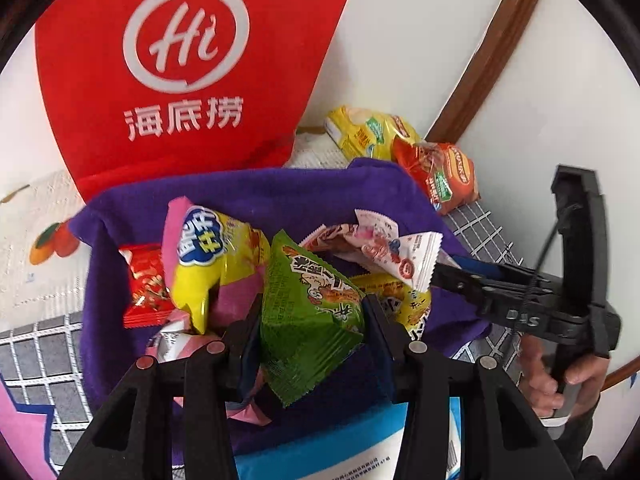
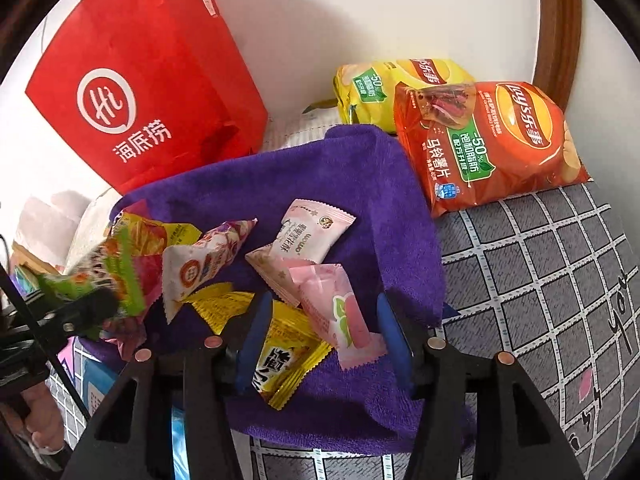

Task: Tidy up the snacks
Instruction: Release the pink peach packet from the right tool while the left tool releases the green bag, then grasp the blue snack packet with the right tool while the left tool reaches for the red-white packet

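A green snack packet [image 1: 304, 280] is clamped between the fingers of my left gripper [image 1: 312, 310], held over a purple cloth [image 1: 280, 196] piled with several small packets. The same gripper [image 2: 92, 308] shows at the left of the right wrist view, with the green packet [image 2: 120, 276] in it. My right gripper [image 2: 324, 304] stands open low over the purple cloth [image 2: 320, 172]. A pink packet [image 2: 344, 316] lies between its blue pads, and the left pad is clear of it. A yellow packet [image 2: 284, 364] lies underneath.
A red paper bag [image 2: 132, 80] stands behind the cloth against the white wall. A yellow chip bag [image 2: 384, 92] and an orange one [image 2: 492, 140] lie at the back right. Grey grid tablecloth [image 2: 540, 280] spreads to the right. A blue-and-white box [image 1: 320, 448] lies near.
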Available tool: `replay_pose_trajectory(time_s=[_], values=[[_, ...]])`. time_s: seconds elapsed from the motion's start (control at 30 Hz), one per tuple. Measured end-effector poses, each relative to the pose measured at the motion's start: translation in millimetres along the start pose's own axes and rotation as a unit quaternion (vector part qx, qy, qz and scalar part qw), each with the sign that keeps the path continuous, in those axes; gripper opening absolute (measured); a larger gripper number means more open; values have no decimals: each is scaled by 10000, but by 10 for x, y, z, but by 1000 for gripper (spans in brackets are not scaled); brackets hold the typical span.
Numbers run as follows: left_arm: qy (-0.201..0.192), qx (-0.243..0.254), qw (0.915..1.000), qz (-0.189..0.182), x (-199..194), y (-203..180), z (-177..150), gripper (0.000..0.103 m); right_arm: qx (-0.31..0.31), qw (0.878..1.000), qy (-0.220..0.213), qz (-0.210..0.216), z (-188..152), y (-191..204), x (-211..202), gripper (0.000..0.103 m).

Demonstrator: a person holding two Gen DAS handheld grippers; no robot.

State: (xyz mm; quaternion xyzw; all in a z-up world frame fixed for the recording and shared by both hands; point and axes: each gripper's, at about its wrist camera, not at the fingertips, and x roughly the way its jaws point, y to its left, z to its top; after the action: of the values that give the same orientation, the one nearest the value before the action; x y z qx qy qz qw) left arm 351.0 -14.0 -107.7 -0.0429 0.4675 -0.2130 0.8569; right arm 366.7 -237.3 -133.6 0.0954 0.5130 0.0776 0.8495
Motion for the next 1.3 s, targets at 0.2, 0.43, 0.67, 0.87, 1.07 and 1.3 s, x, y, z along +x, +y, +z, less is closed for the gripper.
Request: replay_pose_trajectory(time_s=[0.2,0.43,0.67,0.87,1.07,1.3], values=[[1,3,10000,-3,66,-2,-7,44,-27,9999,-44,132,-21,54,-161,58],[48,28,10000,-19,115,-33,3,44,-165,9995,-252,-53,-134,126,-389,62],[104,8,9999,5,122,-62,30,54,-289,9980,-491,-279,-260,186,-634,62],[5,32,10000,4,-51,-131,25,63,-22,9966,-718,-416,-390,147,-776,62],[-113,-26,9999,67,-361,-132,-89,64,189,9990,-386,-159,-584,85,-832,62],[-154,-298,9992,212,-684,16,-373,64,271,9996,35,-62,-1057,98,-862,62]])
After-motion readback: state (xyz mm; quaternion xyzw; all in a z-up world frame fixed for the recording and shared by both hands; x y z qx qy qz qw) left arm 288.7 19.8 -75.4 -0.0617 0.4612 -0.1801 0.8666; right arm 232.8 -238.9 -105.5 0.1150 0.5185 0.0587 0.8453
